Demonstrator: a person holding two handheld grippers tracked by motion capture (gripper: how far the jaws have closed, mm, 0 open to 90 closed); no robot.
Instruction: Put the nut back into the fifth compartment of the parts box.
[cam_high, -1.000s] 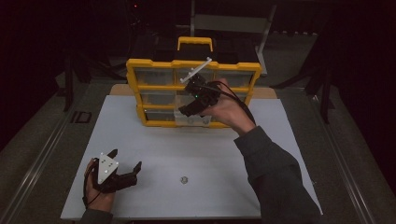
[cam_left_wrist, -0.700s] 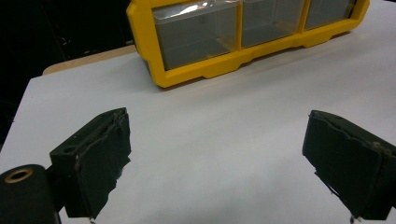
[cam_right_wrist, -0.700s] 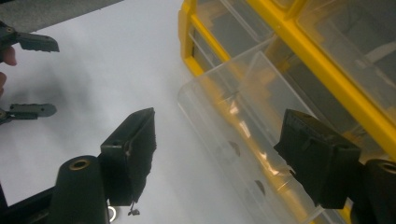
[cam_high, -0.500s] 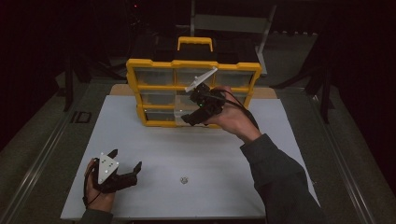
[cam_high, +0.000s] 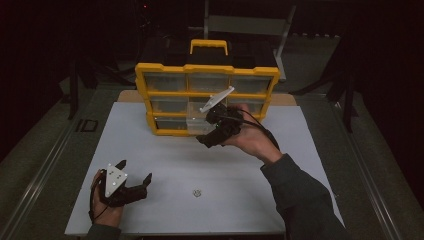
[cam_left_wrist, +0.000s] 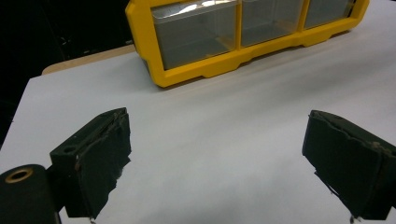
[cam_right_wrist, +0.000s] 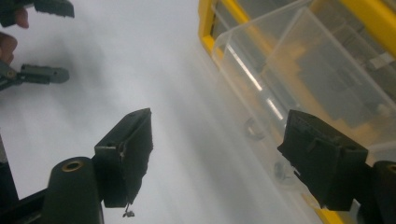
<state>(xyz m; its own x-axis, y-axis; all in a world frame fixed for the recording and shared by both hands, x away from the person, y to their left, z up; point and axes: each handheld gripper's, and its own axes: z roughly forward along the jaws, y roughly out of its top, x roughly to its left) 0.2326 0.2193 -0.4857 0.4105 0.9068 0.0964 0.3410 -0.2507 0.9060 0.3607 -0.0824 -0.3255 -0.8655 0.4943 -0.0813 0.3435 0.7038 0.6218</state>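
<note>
While both tongs (cam_high: 206, 134) gape, neither seemingly grips anything.

The high view looks forward and down from above the near edge of the white table (cam_high: 165, 150), facing the yellow drawer cabinet (cam_high: 207, 75) from afar. The left gripper view sits low, facing the cabinet (cam_left_wrist: 196, 74) across bare table. The right gripper view, tilted, is close against the cabinet (cam_right_wrist: 205, 28). All 3 share it.
</note>
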